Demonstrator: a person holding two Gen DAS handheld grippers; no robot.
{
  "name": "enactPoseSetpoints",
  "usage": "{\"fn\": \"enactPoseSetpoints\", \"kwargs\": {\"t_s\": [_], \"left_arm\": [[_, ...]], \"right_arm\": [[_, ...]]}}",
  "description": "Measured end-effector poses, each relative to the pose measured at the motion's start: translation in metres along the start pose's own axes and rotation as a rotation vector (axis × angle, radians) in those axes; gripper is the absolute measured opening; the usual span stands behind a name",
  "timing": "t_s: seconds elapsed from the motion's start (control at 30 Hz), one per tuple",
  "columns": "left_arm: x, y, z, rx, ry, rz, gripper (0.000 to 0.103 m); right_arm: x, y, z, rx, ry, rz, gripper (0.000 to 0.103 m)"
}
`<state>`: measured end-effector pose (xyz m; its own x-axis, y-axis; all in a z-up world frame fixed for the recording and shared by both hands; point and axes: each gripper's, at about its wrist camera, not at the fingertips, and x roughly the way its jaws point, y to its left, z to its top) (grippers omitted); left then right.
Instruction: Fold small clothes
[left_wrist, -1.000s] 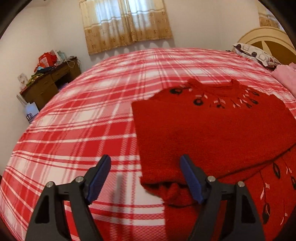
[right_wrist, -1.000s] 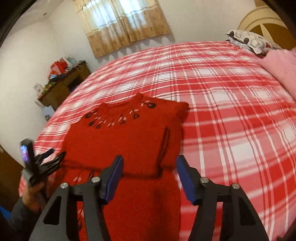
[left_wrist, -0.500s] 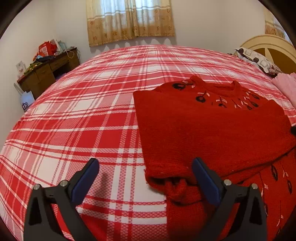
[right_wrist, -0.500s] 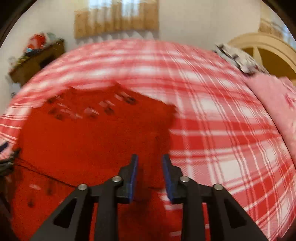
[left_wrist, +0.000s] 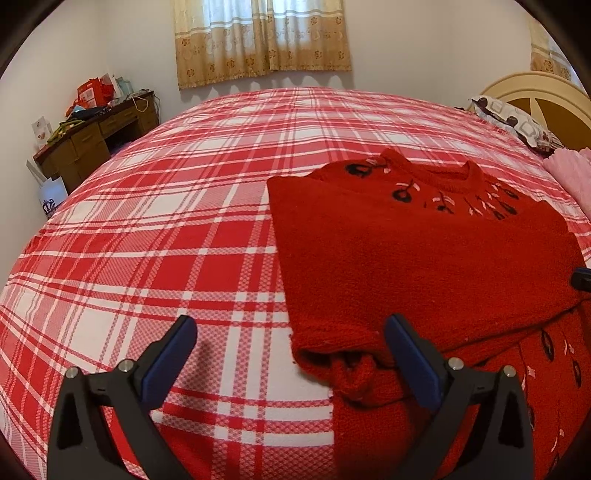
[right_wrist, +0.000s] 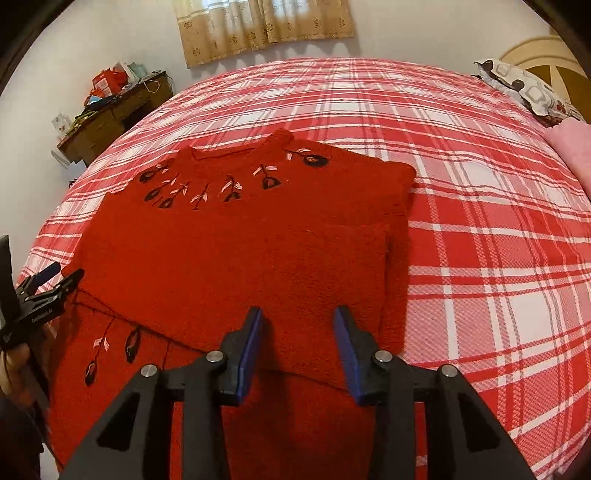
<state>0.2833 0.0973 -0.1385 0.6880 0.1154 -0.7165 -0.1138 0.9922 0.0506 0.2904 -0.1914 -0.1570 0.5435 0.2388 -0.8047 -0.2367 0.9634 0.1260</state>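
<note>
With the red sweater (right_wrist: 236, 258) lying sleeves-in on the plaid bed (right_wrist: 498, 221), both the wide-open left gripper (left_wrist: 291, 354) and half-open right gripper (right_wrist: 297, 343) empty above its near part, best to pinch low at the hem directly beneath each claw, then lift evenly toward the collar ahead.

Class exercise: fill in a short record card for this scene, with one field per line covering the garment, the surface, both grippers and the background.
garment: red sweater, sleeves folded in, black and pink embroidery at the neck
surface: red plaid bed
left gripper: open, empty, at the sweater's left edge
right gripper: open, empty, over the sweater
background: curtain, cluttered desk, pillow
</note>
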Motion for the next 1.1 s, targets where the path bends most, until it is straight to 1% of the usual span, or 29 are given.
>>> {"fn": "enactPoseSetpoints", "kwargs": {"t_s": [0.07,0.13,0.17,0.23,0.37,0.5,0.63,0.73,0.8,0.9,0.97,1.03,1.1], "left_arm": [[0.001,0.001,0.000,-0.002,0.002,-0.003,0.103],[0.001,0.002,0.000,-0.005,0.004,-0.006,0.103],[0.001,0.002,0.000,-0.009,0.005,-0.009,0.103],[0.001,0.003,0.000,-0.011,0.006,-0.010,0.103],[0.002,0.001,0.000,-0.005,0.010,-0.004,0.103],[0.003,0.002,0.000,-0.017,0.016,-0.013,0.103],[0.001,0.003,-0.002,-0.026,0.014,-0.012,0.103],[0.001,0.001,-0.002,-0.018,0.016,-0.005,0.103],[0.000,0.002,-0.001,-0.022,0.021,-0.008,0.103],[-0.002,0.009,-0.003,-0.069,0.040,-0.051,0.103],[-0.002,0.012,-0.004,-0.080,0.041,-0.065,0.103],[-0.001,0.012,-0.004,-0.084,0.044,-0.064,0.103],[-0.004,0.009,-0.004,-0.072,0.042,-0.046,0.103]], "right_arm": [[0.000,0.001,0.001,0.007,-0.008,0.006,0.040],[-0.007,-0.001,-0.008,0.019,-0.028,0.014,0.040],[-0.003,0.001,-0.007,0.012,-0.032,0.011,0.040],[-0.001,0.007,-0.010,-0.027,-0.043,-0.018,0.040],[0.010,0.004,0.001,0.007,-0.038,-0.039,0.040],[0.008,0.004,-0.002,0.011,-0.051,-0.048,0.040],[0.005,-0.003,-0.009,0.019,-0.081,-0.006,0.040],[0.001,-0.005,-0.009,0.034,-0.092,0.010,0.040],[-0.002,-0.001,-0.011,0.022,-0.103,0.002,0.041],[-0.002,0.009,-0.013,-0.029,-0.094,-0.028,0.042],[-0.001,0.011,-0.012,-0.034,-0.085,-0.043,0.042],[-0.004,0.011,-0.011,-0.026,-0.081,-0.049,0.042],[-0.010,0.012,-0.012,-0.022,-0.086,-0.047,0.042]]}}
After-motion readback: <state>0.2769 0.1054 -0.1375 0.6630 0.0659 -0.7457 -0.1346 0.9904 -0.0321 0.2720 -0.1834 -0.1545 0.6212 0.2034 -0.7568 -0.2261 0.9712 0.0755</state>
